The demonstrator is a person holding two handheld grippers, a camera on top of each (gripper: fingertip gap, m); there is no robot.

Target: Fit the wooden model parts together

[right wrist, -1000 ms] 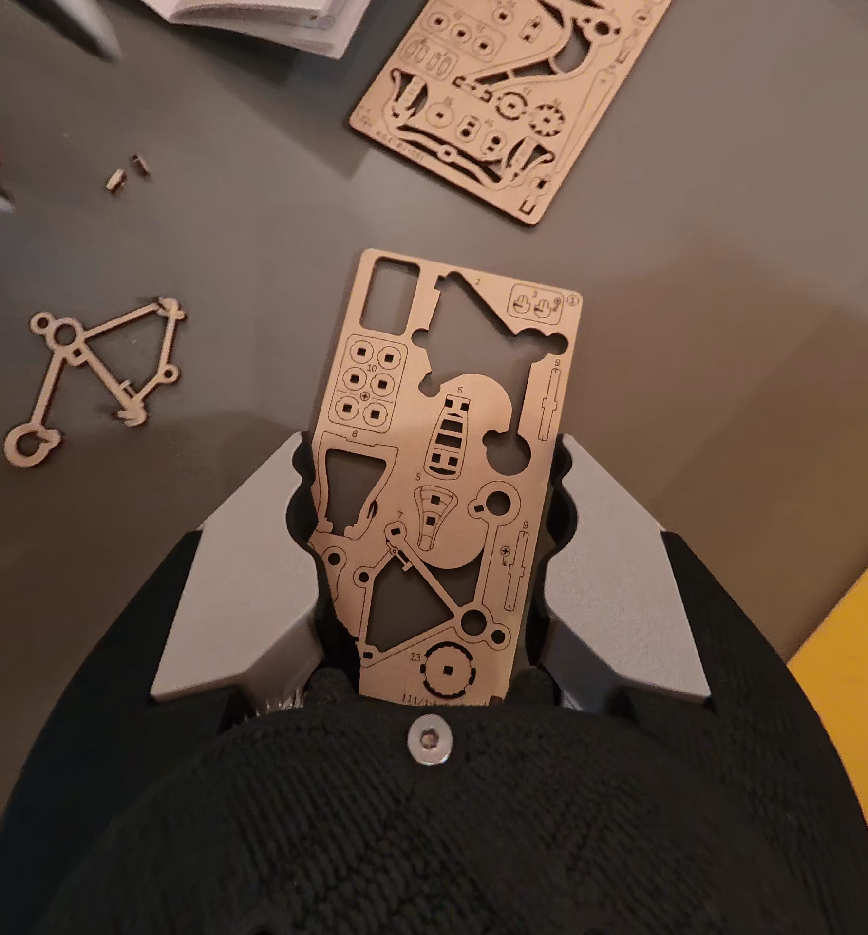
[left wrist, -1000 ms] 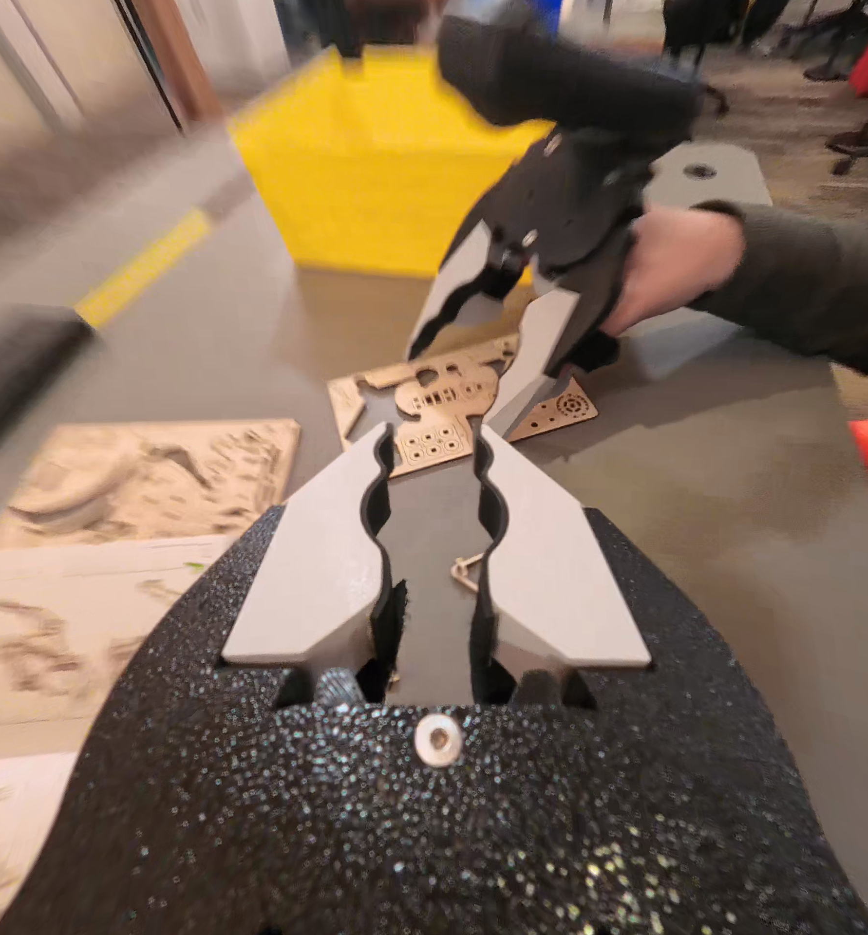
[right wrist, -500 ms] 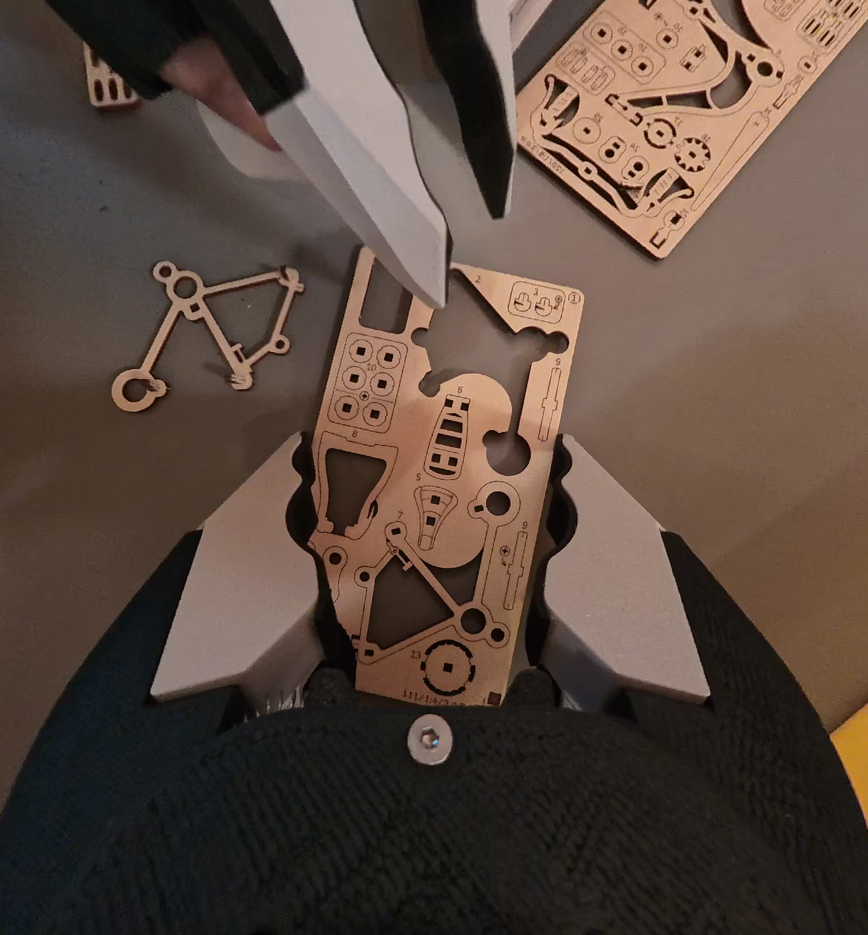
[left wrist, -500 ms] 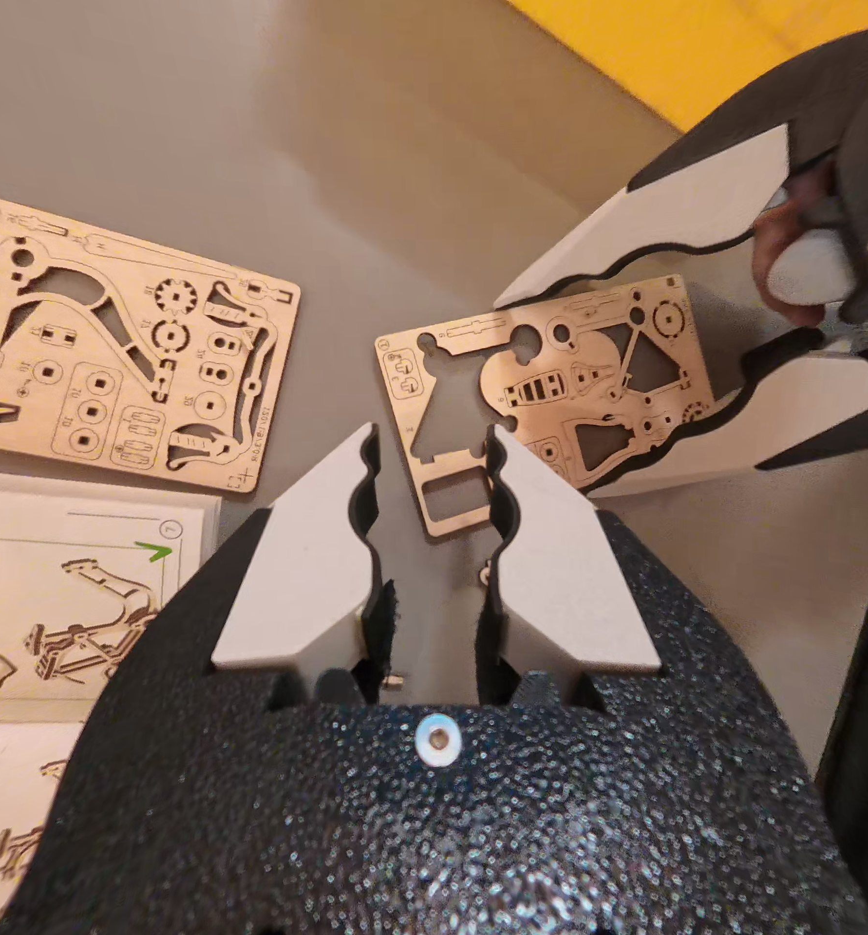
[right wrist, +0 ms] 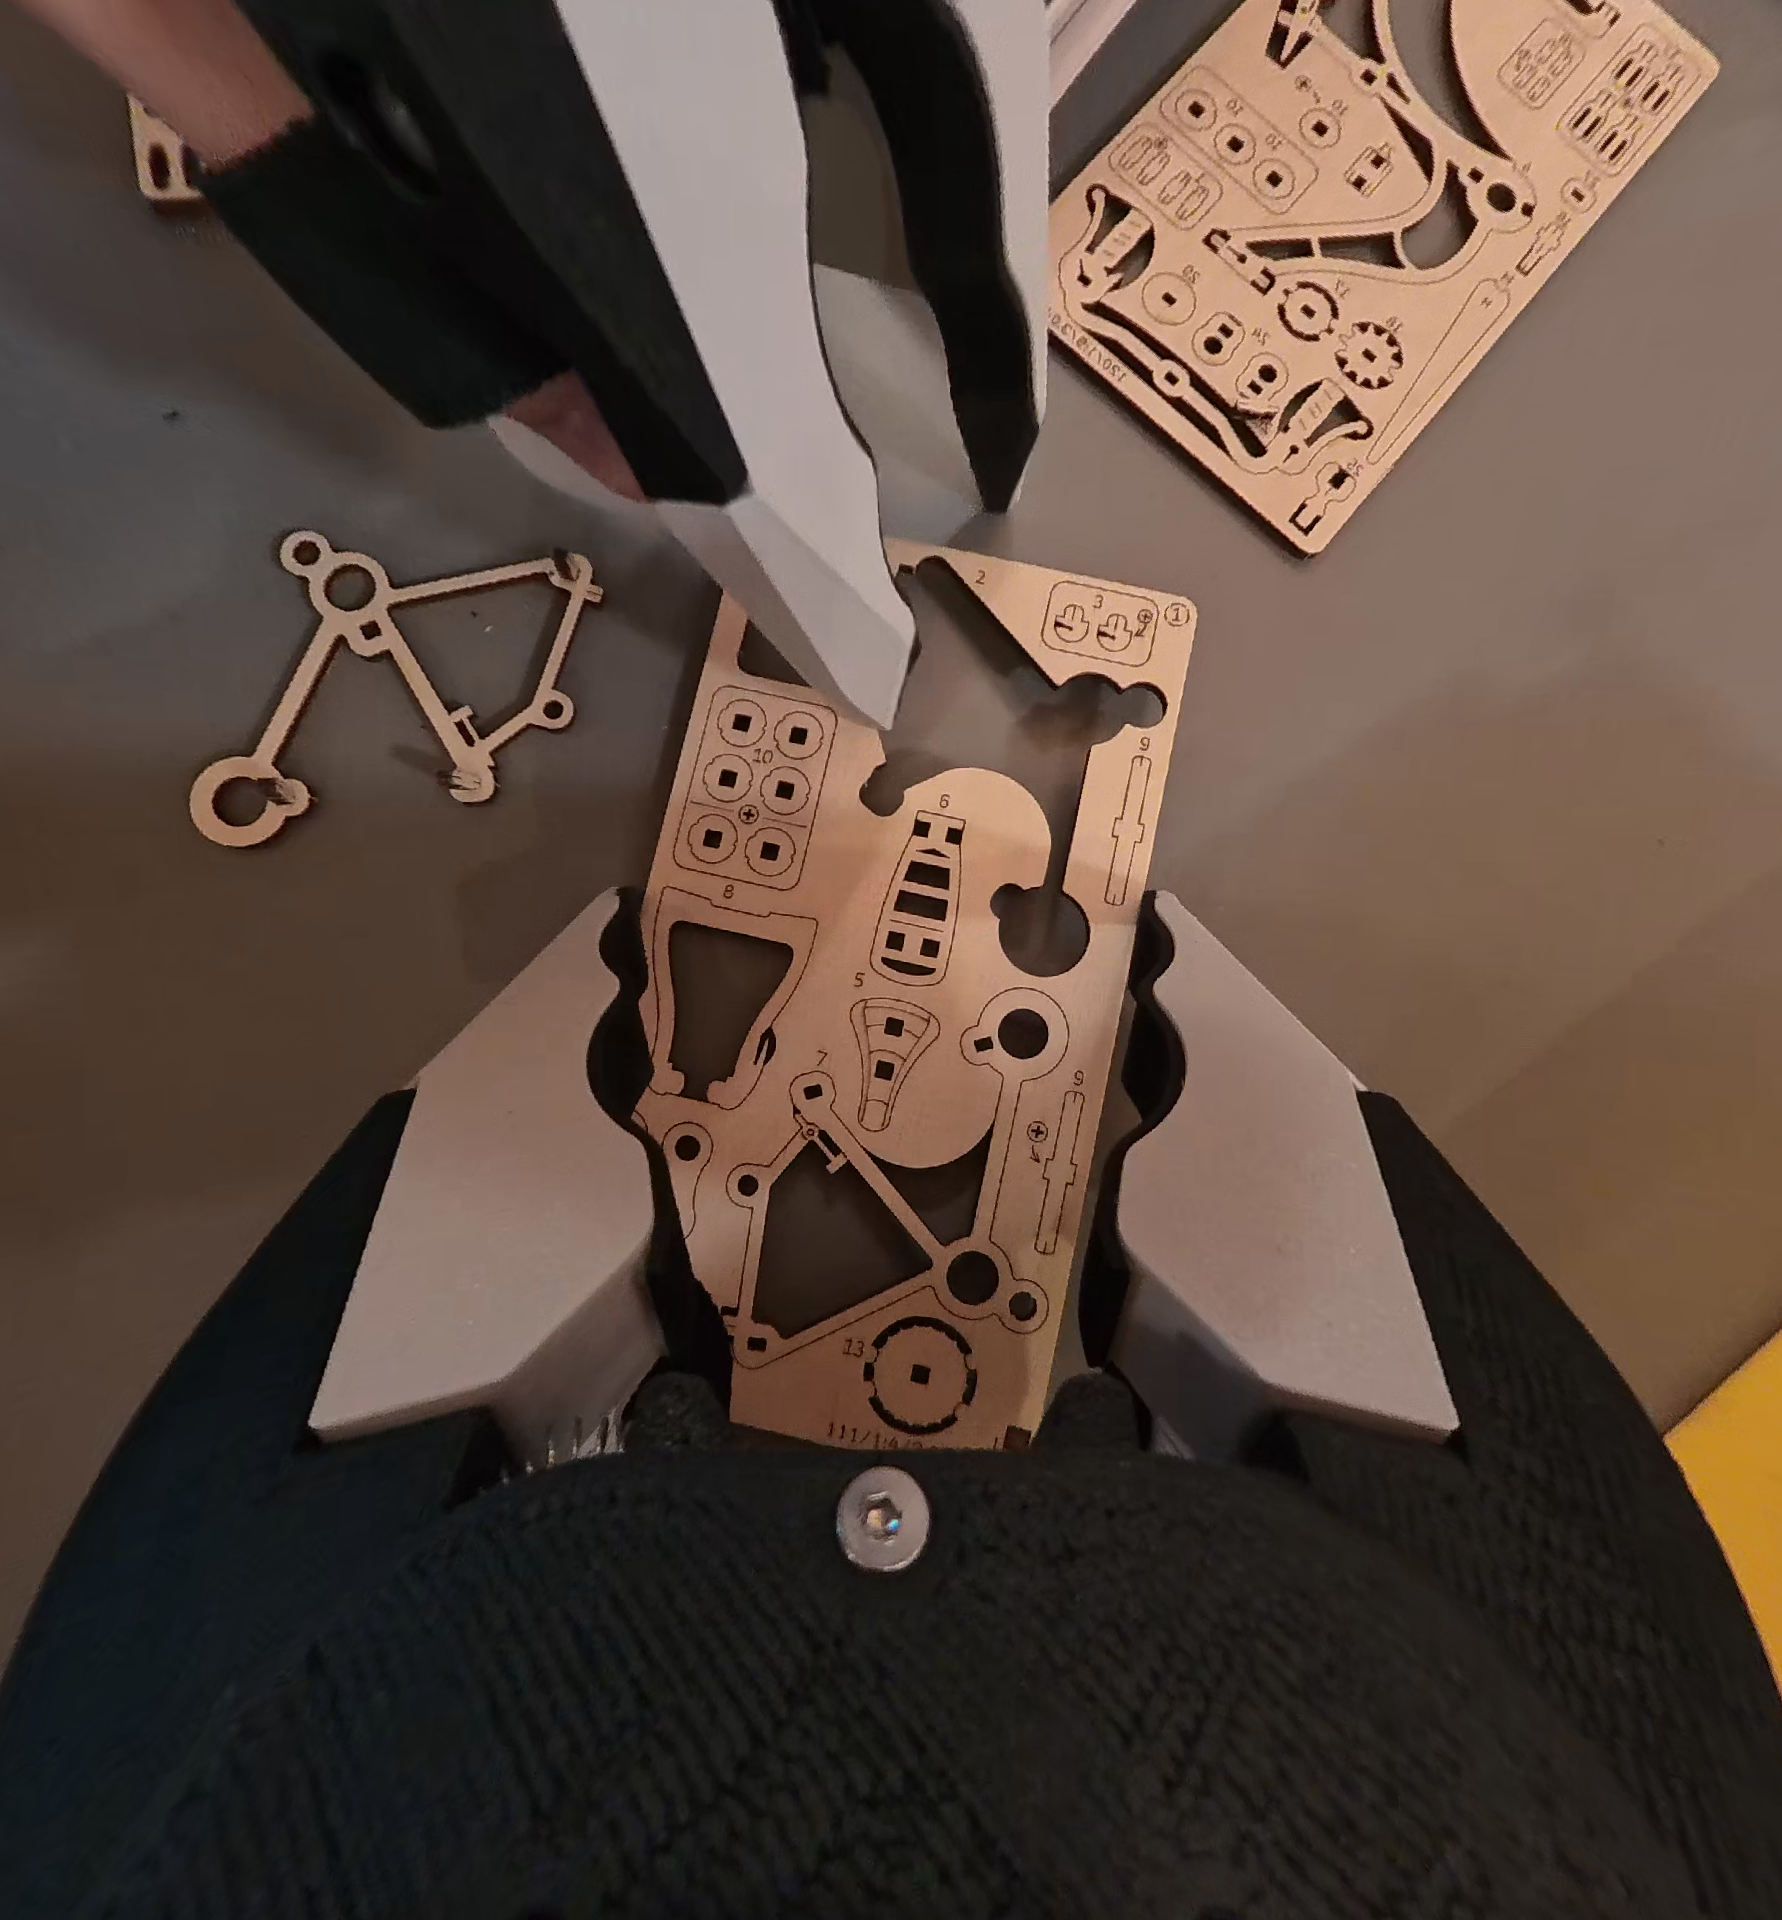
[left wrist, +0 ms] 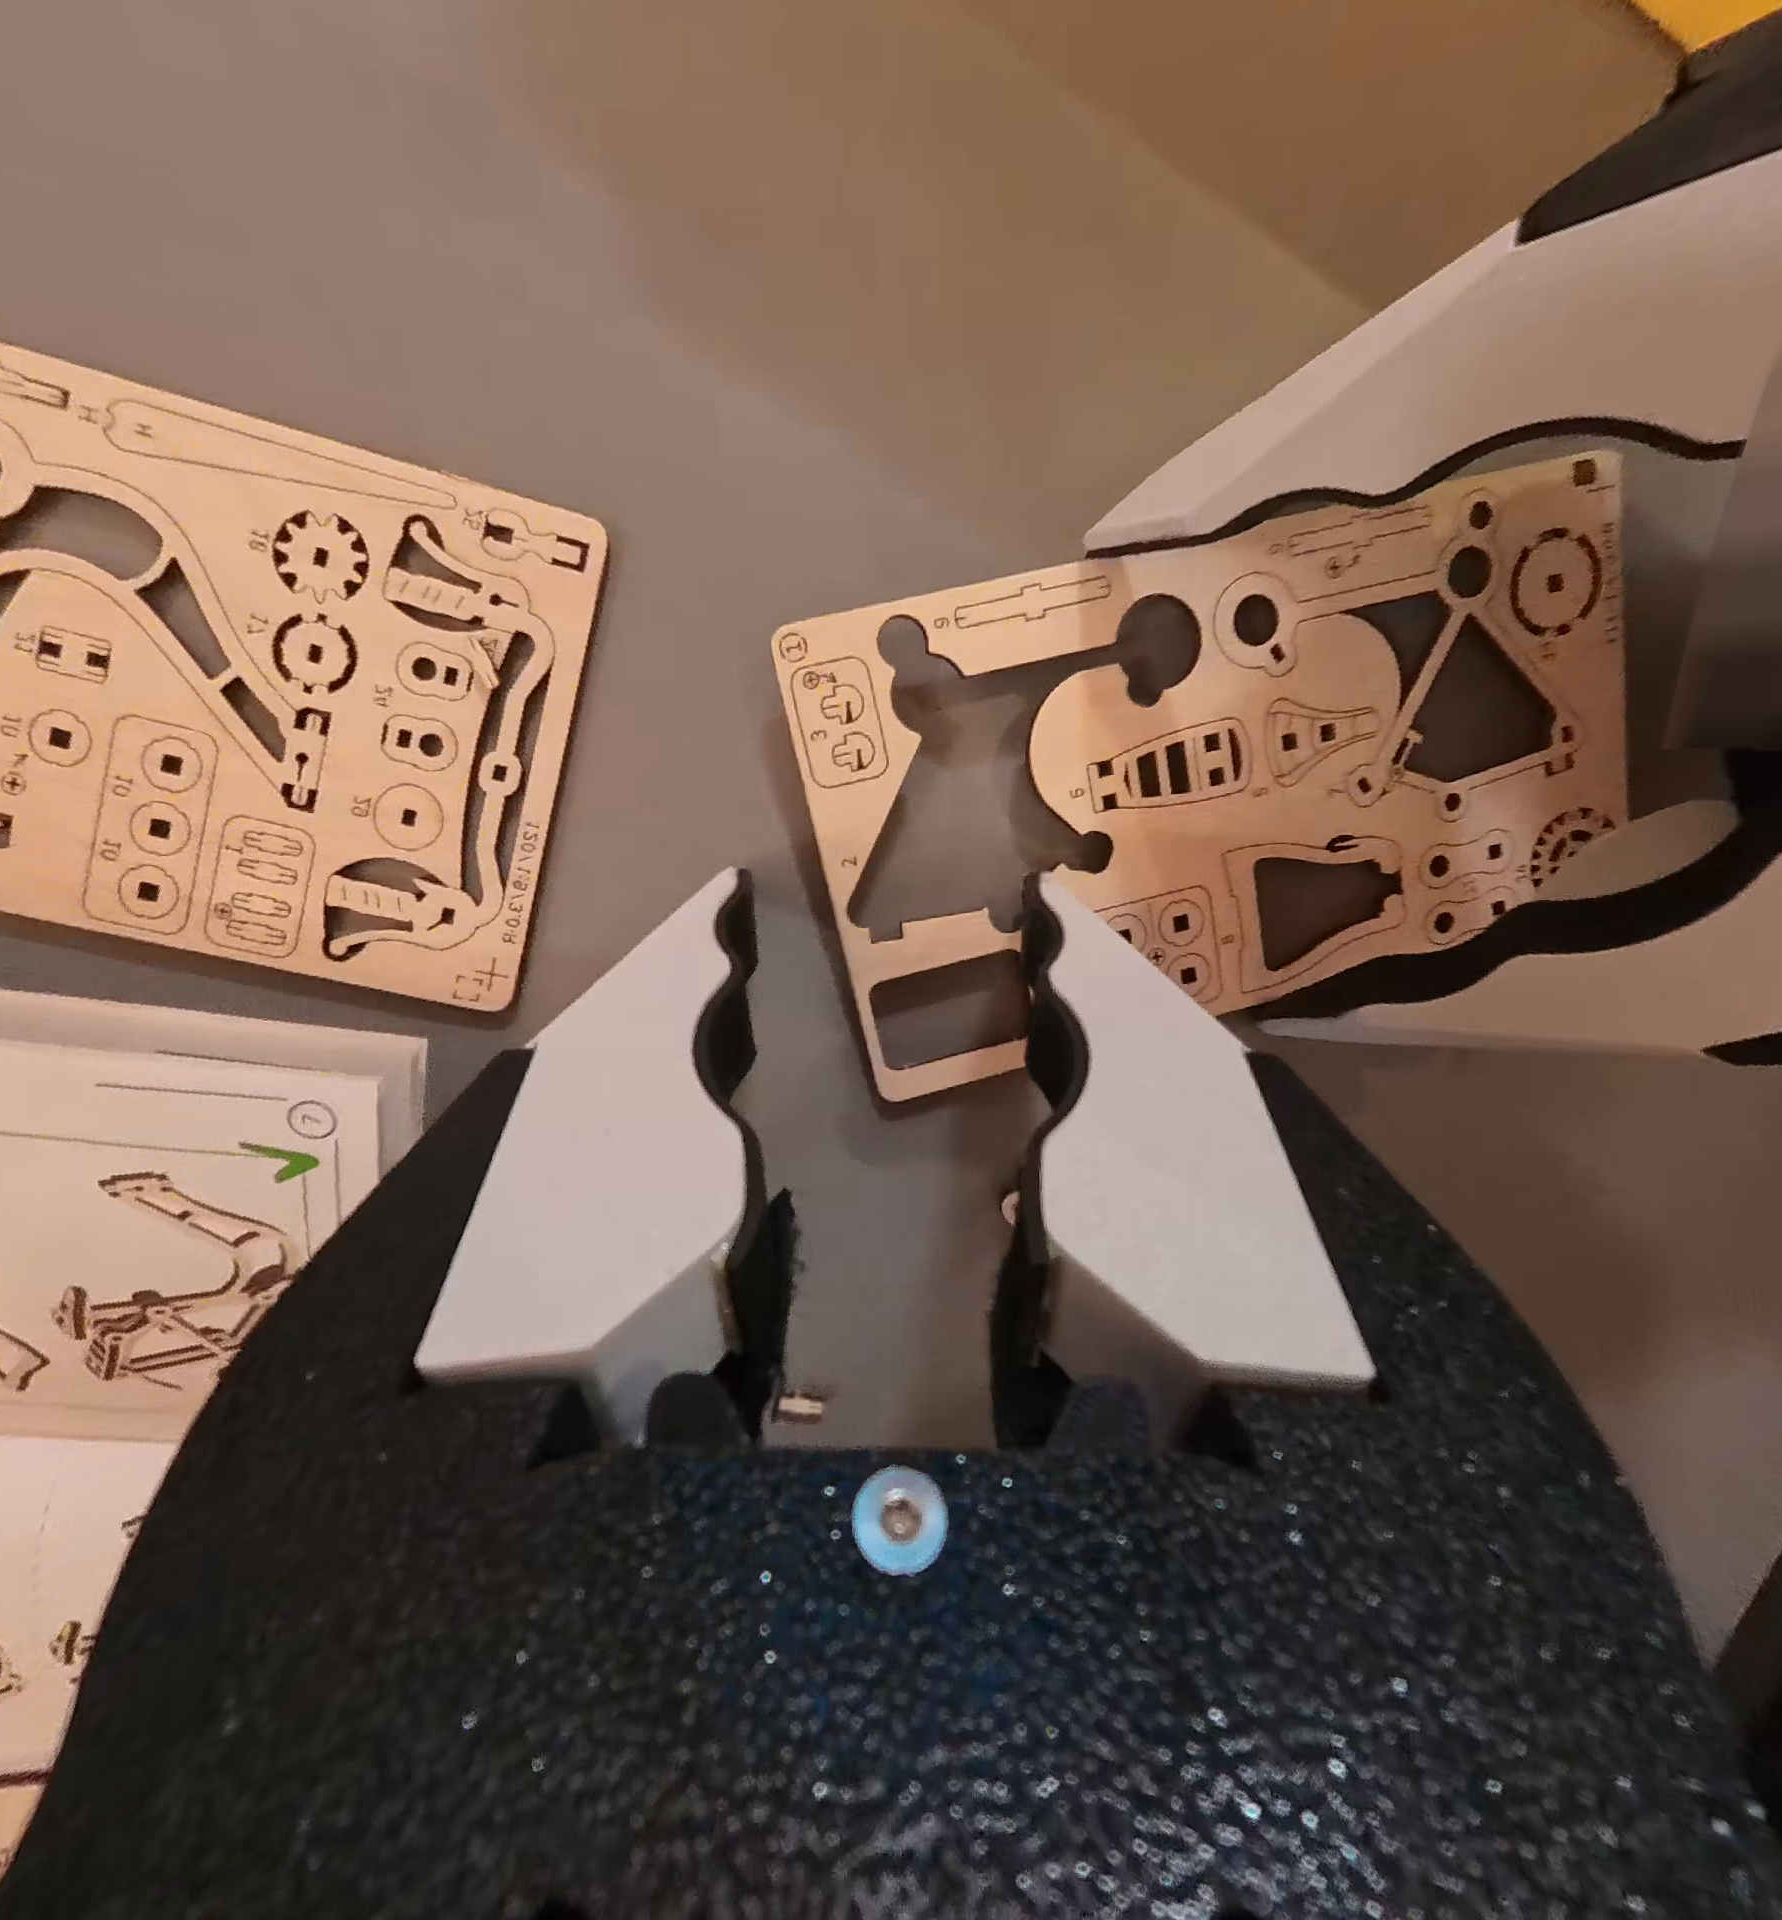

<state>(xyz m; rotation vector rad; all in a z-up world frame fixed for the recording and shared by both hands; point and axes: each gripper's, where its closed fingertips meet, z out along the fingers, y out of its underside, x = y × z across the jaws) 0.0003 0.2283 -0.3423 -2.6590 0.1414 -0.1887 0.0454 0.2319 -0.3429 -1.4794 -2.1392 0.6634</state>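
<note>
Between the right tongs (right wrist: 887,914), a laser-cut wooden parts sheet (right wrist: 928,935) is clamped by its two long edges, both pads pressing on the wood, its far end sticking out above the grey counter (right wrist: 1489,831). Left tongs (left wrist: 887,904) stand open with nothing gripped; their tips sit at the sheet's free end, one fingertip (right wrist: 866,665) over the cut-out window near the corner.

Also on the counter: a loose triangular frame piece (right wrist: 388,686), already out of its sheet; a second parts sheet (left wrist: 243,707), lying flat; an instruction booklet (left wrist: 139,1195) beside it.

Step in hand, as judged: pushing a part free of the held sheet. To do it well, keep the right grip firm and level, press with one tip squarely on the part and not on the surrounding waste wood, and push near the small retaining tabs. The thin ply looks likely to snap if levered.

Change against a second ago: the left tongs were then far off, barely in the right view's corner; now they are down at the sheet's end. Right grip unchanged.
</note>
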